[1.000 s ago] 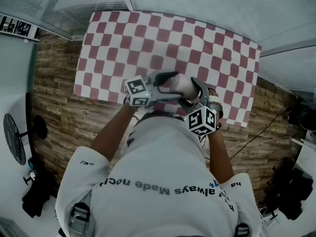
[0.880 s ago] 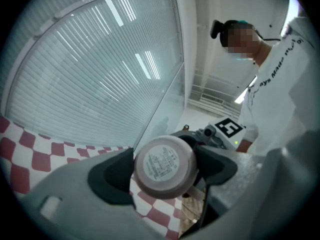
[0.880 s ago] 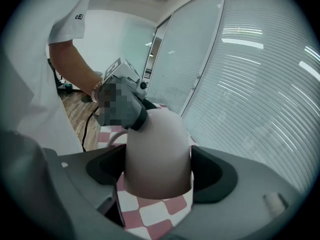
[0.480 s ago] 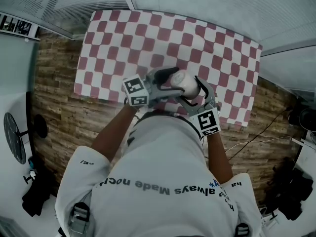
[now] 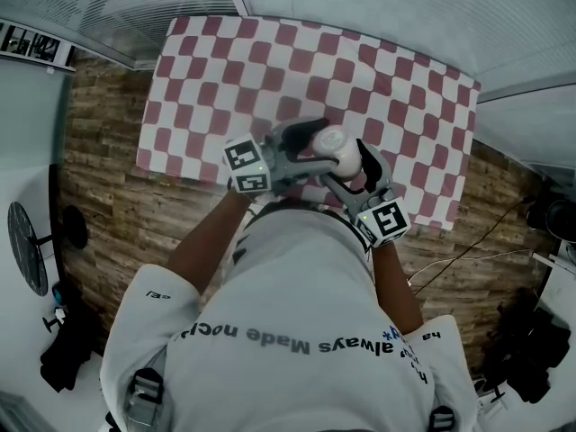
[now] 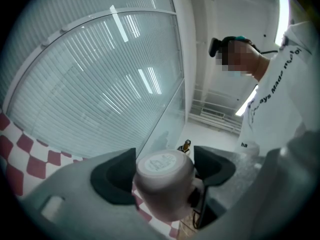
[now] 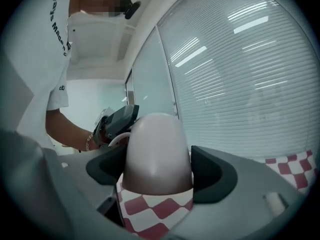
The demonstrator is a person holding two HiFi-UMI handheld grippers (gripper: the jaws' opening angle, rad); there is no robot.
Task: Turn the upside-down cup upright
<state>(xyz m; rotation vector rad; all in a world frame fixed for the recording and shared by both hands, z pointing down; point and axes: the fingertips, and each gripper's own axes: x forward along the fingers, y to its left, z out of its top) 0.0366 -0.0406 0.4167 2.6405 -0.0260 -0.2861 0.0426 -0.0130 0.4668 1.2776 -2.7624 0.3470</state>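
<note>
Pale pink cup [image 5: 335, 142], held just above the red-and-white checked surface [image 5: 225, 70] near its front edge. Right tool [image 5: 349, 167]: jaws clamped on the cup's sides. Left tool [image 5: 313, 149]: jaws have just been closing, with both pads against the cup.

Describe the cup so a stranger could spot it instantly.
Start at the red-and-white checked table. Over its near edge the left gripper, fingers just closing in, and the right gripper both have the cup between their fingers. It is the one pale, smooth, rounded thing between the grey grippers and their black-and-white marker cubes.
</note>
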